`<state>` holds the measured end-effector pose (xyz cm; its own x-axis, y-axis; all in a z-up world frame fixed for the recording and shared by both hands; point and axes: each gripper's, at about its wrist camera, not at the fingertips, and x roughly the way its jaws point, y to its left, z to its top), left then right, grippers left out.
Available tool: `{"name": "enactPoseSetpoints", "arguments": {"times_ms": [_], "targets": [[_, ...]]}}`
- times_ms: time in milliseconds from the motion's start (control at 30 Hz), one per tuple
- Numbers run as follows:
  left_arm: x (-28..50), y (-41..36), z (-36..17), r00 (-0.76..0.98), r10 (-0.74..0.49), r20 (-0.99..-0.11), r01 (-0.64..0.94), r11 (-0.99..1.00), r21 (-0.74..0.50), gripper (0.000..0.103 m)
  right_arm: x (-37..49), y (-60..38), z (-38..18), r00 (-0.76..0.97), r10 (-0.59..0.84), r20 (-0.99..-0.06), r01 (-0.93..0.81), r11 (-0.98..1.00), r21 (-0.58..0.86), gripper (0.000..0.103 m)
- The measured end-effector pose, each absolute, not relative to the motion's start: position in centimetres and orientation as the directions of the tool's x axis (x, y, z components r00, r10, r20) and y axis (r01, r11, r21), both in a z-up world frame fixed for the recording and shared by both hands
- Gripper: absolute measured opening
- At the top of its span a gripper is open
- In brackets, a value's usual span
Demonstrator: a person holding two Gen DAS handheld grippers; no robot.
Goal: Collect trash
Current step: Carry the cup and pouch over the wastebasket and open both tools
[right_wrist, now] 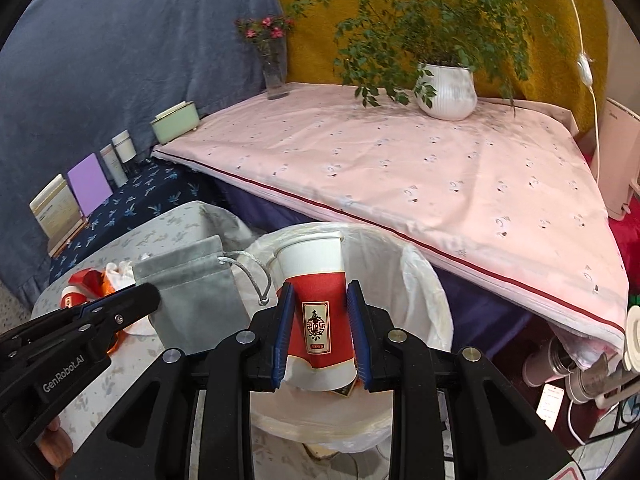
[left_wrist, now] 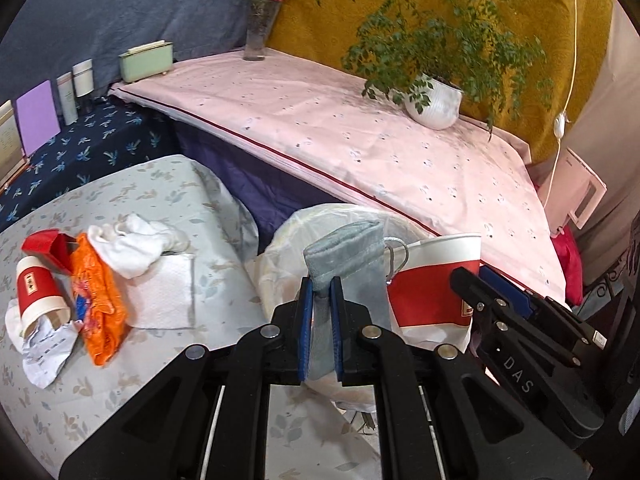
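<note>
My left gripper (left_wrist: 321, 286) is shut on a grey drawstring pouch (left_wrist: 344, 256) and holds it beside the bin; the pouch also shows in the right wrist view (right_wrist: 188, 292). My right gripper (right_wrist: 320, 292) is shut on a red-and-white paper cup (right_wrist: 318, 304) and holds it over the trash bin lined with a white bag (right_wrist: 424, 292). The cup also shows in the left wrist view (left_wrist: 436, 280). More trash lies on the low table (left_wrist: 200, 200): a second paper cup (left_wrist: 38, 296), an orange wrapper (left_wrist: 98, 300), a red box (left_wrist: 50, 250), white tissues (left_wrist: 136, 248) and crumpled paper (left_wrist: 44, 352).
A pink-covered table (right_wrist: 440, 168) stands behind the bin with a potted plant (right_wrist: 446, 92) and a flower vase (right_wrist: 274, 68). A green box (left_wrist: 146, 60), bottles (left_wrist: 76, 84) and cards (left_wrist: 38, 116) line the dark blue shelf at left. A white cord (right_wrist: 588, 72) hangs at right.
</note>
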<state>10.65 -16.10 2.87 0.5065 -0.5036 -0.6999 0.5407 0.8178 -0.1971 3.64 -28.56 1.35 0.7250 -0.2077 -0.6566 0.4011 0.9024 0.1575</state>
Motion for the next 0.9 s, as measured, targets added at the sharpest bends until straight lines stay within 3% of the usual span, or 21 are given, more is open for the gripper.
{"name": "enactPoseSetpoints", "arguments": {"times_ms": [100, 267, 533, 900], "targets": [[10.6, -16.7, 2.5, 0.502, -0.51, -0.698, 0.545, 0.814, -0.203, 0.012, 3.4, -29.1, 1.1, 0.721, -0.215, -0.659, 0.41, 0.899, 0.155, 0.026], [10.7, -16.8, 2.4, 0.516, -0.493, -0.701, 0.523, 0.829, -0.198, 0.035, 3.2, -29.7, 1.1, 0.721, -0.235, -0.652, 0.43, 0.889, 0.156, 0.037], [10.8, -15.6, 2.3, 0.531, -0.469, -0.705, 0.499, 0.846, -0.187, 0.038, 3.0, -29.2, 1.4, 0.728, -0.235, -0.643, 0.428, 0.89, 0.158, 0.047], [10.8, -13.0, 2.7, 0.56, -0.445, -0.699, 0.452, 0.871, -0.192, 0.038, 3.0, -27.2, 2.4, 0.741, -0.221, -0.633, 0.398, 0.905, 0.149, 0.051]]}}
